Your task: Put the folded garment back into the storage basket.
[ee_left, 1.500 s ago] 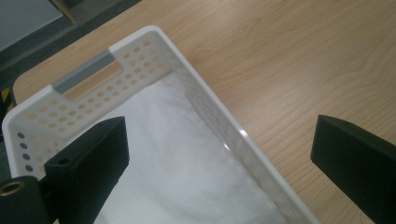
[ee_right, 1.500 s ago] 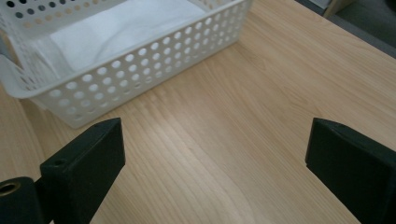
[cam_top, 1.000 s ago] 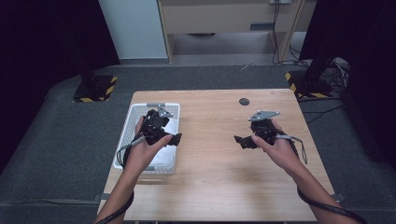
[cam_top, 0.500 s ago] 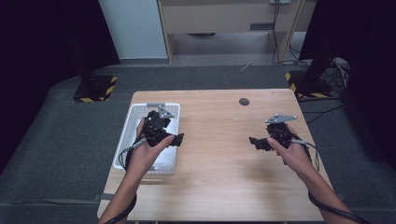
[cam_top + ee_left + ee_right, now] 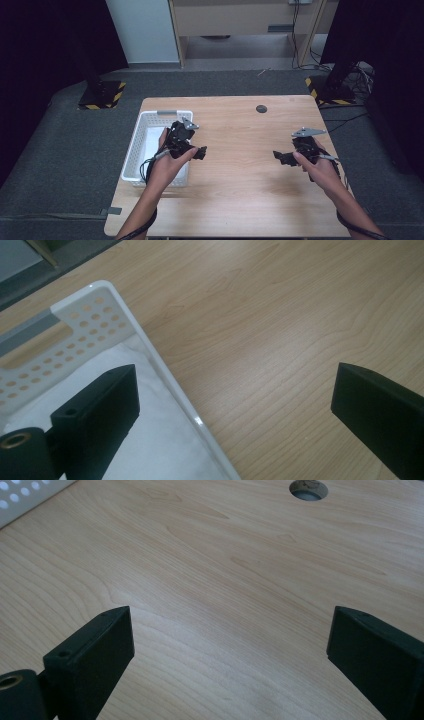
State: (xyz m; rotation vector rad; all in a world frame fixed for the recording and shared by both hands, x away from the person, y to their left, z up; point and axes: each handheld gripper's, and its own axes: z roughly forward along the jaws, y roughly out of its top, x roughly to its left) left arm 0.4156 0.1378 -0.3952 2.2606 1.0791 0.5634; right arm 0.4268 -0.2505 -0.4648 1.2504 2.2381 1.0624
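While left gripper (image 5: 200,151) is held over right rim of white perforated basket (image 5: 134,148), its jaws are seen spread wide and empty, one above basket's white lining, other above bare wood. Basket lies at table's left part, long axis running from near edge to far edge, grey handle at far end. Right gripper (image 5: 281,156) is held well apart above bare wood, jaws wide, nothing gripped. Light wooden table (image 5: 240,190) with round cable hole (image 5: 261,108); grey carpet, dark curtains around.
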